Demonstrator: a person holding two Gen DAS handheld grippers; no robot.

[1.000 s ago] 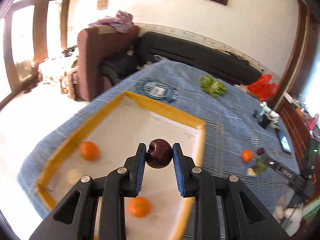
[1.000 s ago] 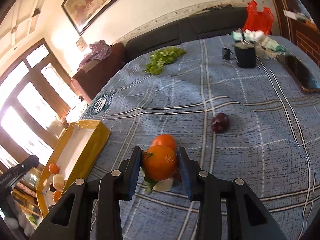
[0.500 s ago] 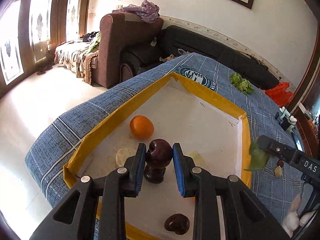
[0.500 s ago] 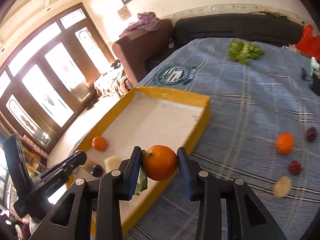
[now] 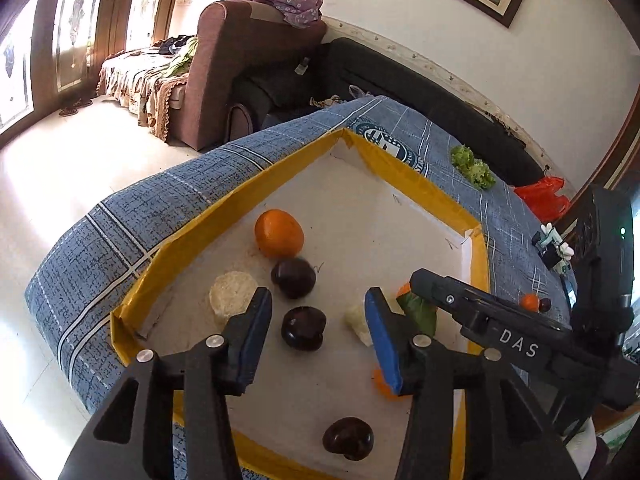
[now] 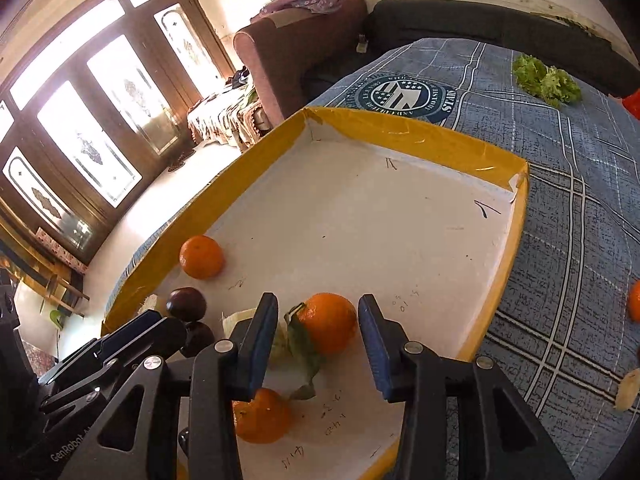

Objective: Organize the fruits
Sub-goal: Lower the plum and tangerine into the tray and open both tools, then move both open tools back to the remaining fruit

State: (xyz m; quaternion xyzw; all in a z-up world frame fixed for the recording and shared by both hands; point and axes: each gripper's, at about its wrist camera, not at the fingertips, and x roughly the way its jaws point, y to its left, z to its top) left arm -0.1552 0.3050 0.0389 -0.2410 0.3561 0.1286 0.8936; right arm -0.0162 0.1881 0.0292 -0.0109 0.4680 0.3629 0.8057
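Both tongs have let go since 0.5 s ago: left tongs (image 5: 318,330) were clamped on a dark plum, now spread apart w/ that plum (image 5: 302,328) lying on the tray floor between the blue pads, touching neither. Right tongs (image 6: 318,344) likewise sit apart now, and the leafy orange (image 6: 330,322) they carried rests on the tray floor between the pads, green leaf (image 6: 302,354) trailing toward the camera; cannot tell if the leaf brushes the left pad. Yellow-walled tray (image 5: 208,222) w/ white floor sits on the blue plaid cloth (image 5: 88,268) of the worktop, near its edge. Inside, left-wrist view: a second plum (image 5: 293,278) just beside an orange (image 5: 279,233), a pale round slice (image 5: 233,293) near the tray's left wall, another pale piece (image 5: 358,320) by the right pad, a third plum (image 5: 348,438) at the near wall. Right-wrist view adds one more orange (image 6: 260,416) under the left finger, partly hidden. Out on the cloth, well apart from the tray: an orange (image 6: 634,302), a pale slice (image 6: 628,392), and leafy greens (image 6: 546,80) at the far side.
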